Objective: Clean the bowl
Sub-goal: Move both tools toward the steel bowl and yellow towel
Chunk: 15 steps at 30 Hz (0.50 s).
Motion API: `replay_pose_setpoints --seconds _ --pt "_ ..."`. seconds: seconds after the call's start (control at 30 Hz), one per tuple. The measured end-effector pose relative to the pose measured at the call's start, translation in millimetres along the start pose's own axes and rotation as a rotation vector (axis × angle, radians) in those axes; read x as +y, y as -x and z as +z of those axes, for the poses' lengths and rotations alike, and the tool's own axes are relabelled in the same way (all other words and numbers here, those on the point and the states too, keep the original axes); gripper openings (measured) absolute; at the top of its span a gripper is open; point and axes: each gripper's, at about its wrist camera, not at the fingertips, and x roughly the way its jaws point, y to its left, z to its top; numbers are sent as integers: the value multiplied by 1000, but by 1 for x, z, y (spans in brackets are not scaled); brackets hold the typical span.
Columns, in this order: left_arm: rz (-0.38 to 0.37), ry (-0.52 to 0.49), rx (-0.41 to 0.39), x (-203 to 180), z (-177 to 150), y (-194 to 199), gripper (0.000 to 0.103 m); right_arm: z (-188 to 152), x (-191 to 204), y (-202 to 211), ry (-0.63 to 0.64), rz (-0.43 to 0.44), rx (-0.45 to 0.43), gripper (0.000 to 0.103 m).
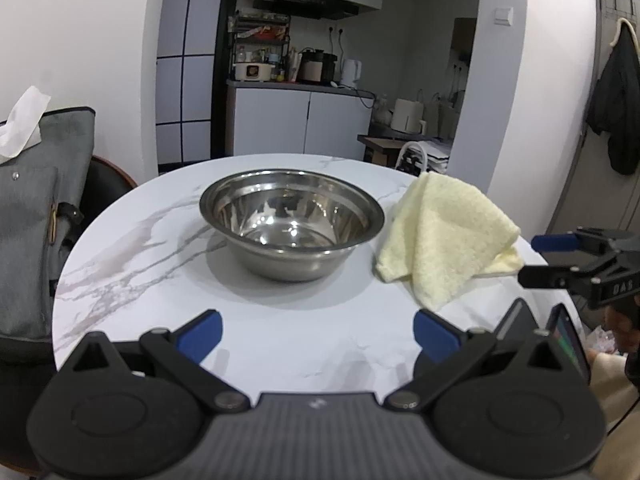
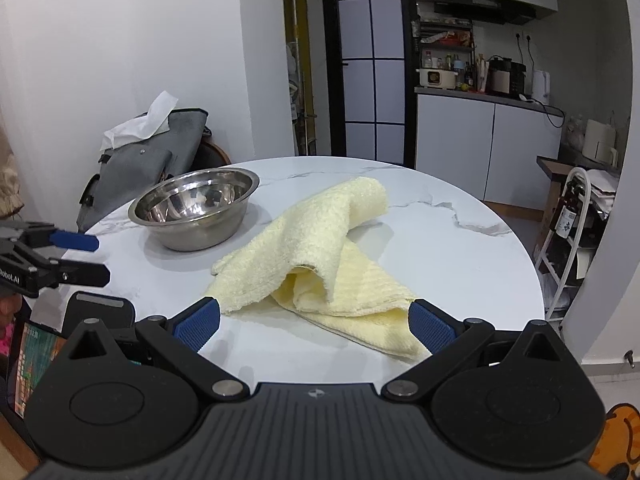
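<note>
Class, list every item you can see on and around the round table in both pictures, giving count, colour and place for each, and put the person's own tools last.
bowl: one, shiny steel, on the table, left of the cloth.
cloth: one, pale yellow, crumpled on the table.
table: one, round, white marble pattern.
bag: one, grey, beside the table.
tissue: one, white, sticking out on top of the bag.
kettle: one, white, on the kitchen counter behind.
left claw: one, black with blue pads, open, facing the bowl.
right claw: one, same colours, open, at the cloth's near edge.

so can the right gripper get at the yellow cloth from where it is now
Probably yes. The right gripper is open, its fingers straddling the near edge of the yellow cloth on the table, with nothing between them. The bowl sits off to the left.
</note>
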Motion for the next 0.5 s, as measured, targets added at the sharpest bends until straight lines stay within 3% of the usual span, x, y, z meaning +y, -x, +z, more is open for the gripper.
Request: replay_pose_setpoints --seconds 0.13,0.37,0.5 --pt "12 -21 -2 -4 1 -2 103 1 -1 2 -14 44 -29 103" --pt "48 -24 6 -4 -1 -4 103 1 1 2 -35 40 -47 103" --pt "66 -30 6 -2 -1 -5 103 3 -2 6 -87 92 -82 103"
